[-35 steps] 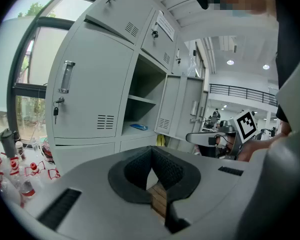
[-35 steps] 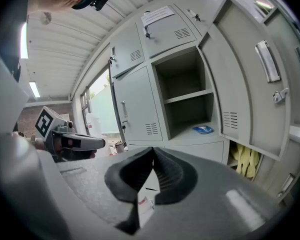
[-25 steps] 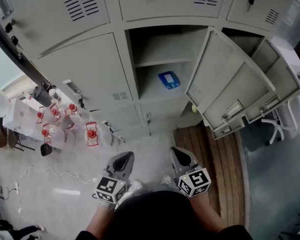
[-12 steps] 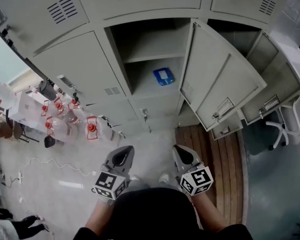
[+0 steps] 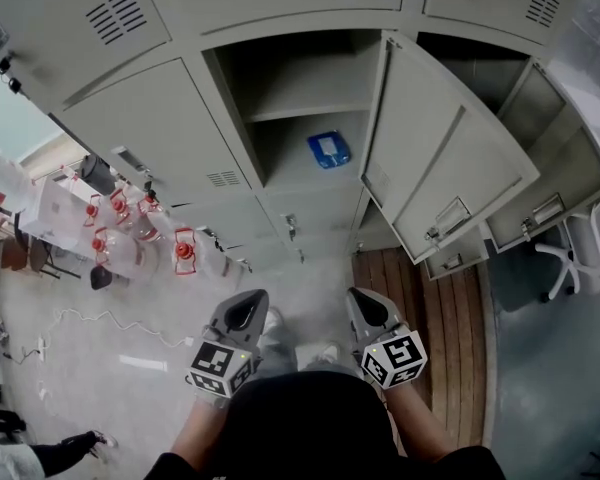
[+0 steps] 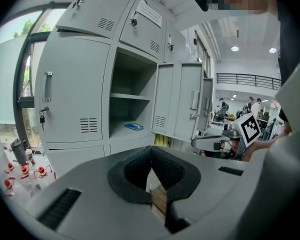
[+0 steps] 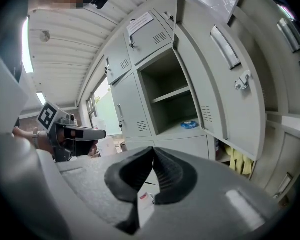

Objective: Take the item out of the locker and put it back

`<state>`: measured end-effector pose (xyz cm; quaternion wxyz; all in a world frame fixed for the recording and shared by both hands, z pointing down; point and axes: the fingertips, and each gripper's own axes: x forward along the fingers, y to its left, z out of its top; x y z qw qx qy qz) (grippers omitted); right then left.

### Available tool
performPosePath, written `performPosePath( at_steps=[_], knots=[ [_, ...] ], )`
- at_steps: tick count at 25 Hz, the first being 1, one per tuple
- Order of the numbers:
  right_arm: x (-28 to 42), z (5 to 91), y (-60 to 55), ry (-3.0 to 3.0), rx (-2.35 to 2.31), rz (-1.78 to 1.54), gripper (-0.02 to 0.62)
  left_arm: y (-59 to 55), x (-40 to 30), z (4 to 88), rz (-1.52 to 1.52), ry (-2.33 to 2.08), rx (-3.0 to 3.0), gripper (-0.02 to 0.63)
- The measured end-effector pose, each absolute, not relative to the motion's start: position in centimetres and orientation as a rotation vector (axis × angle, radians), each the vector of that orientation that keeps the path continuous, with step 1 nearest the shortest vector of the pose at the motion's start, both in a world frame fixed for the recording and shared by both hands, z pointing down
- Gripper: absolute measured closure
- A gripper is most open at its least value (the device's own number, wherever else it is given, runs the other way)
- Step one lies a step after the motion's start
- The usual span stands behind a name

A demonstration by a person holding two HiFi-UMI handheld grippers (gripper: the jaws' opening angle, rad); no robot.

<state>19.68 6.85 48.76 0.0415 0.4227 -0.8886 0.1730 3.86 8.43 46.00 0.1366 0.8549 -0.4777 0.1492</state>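
Observation:
A small blue packet (image 5: 327,149) lies on the floor of the open locker compartment (image 5: 300,173), under its inner shelf. The packet (image 6: 134,127) also shows in the left gripper view, and the same blue packet (image 7: 190,125) in the right gripper view. The locker's door (image 5: 450,158) stands swung out to the right. My left gripper (image 5: 242,313) and right gripper (image 5: 366,308) hang side by side low in front of my body, well short of the locker. In its own view the left gripper (image 6: 151,149) is shut with nothing in it. The right gripper (image 7: 153,151) is shut and empty too.
Water bottles with red caps (image 5: 110,243) stand on the floor at the left, beside a loose cable (image 5: 100,328). A wooden platform (image 5: 420,298) lies below the open door. A second open locker door (image 5: 565,183) and an office chair (image 5: 570,258) are at the right.
The head view has shifted, so the lockers sit a little further left and higher in the frame. Both grippers keep their place and stay shut.

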Motion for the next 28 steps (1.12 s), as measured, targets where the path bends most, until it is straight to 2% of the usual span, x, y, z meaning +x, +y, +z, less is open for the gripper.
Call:
performPosePath(
  at_steps=[7,28],
  knots=[
    [17.6,48.4,4.2,-2.679,1.334,0.484,0.597,6.0,1.8,46.2,0.399,-1.331,2.502,0.592],
    [7.2,47.5,-8.7,-2.422,1.592,0.327,0.595,-2.7,-10.3,47.8,0.353,-1.050,2.615,0.592]
  ],
)
